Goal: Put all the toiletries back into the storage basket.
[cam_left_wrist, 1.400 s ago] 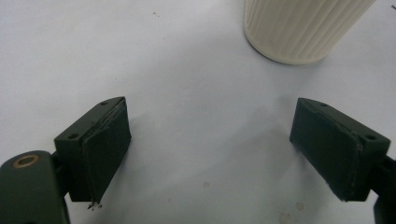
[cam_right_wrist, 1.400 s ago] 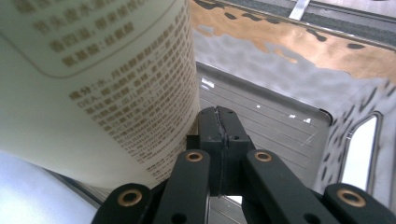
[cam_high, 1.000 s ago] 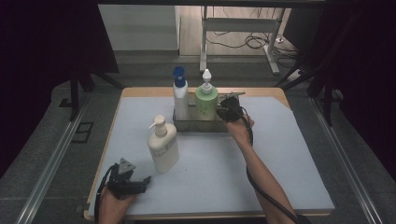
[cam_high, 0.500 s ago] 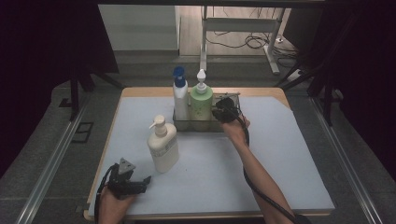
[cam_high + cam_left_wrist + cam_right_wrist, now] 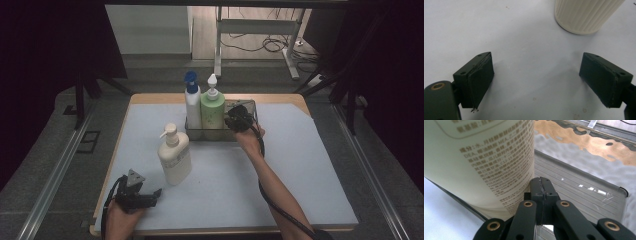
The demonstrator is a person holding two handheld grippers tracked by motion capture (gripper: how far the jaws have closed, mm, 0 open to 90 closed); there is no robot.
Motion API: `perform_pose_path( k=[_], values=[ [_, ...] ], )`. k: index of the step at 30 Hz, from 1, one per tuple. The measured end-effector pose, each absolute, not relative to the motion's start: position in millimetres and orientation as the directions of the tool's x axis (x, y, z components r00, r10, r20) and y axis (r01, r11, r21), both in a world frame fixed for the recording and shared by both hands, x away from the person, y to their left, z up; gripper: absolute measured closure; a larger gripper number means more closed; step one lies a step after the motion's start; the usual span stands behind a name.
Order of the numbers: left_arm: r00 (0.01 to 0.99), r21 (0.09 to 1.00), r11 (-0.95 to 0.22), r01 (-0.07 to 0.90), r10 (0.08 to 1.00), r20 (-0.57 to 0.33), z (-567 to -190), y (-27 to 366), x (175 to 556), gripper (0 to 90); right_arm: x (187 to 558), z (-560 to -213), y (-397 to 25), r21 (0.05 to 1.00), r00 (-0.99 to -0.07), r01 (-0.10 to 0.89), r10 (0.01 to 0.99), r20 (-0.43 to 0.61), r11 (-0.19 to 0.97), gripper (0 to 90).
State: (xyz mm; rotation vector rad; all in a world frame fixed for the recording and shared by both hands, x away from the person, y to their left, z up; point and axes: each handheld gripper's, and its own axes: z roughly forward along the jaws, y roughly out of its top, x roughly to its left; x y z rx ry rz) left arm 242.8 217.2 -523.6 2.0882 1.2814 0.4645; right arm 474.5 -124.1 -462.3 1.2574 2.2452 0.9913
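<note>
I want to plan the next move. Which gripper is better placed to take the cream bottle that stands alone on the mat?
Left. The left gripper is open beside the cream bottle; the right gripper is shut at the tray.

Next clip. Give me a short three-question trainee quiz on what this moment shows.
1. True or false: the left gripper has its jaws apart over the table.
2. How many bottles stand in the clear tray?
3. The right gripper is: A) open, B) shut with nothing between its jaws, C) shut on the cream bottle.

Key: 1 true. 2 two: the blue-pump bottle and the green bottle. 3 B.
</note>
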Motion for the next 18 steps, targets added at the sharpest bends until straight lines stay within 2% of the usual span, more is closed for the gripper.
perform_pose_path(
  k=[4,18],
  values=[
    [0.463,0.677,-0.323,0.661,0.886,-0.029,-523.6,217.1,242.8,12.2,474.9,-463.0,-125.1,0.734,-0.53,0.581,0.848,0.013,0.352,88.9],
    [0.463,0.677,-0.323,0.661,0.886,-0.029,-523.6,217.1,242.8,12.2,468.2,-445.9,-138.7,0.755,-0.537,0.538,0.843,-0.035,0.374,55.1]
  ],
)
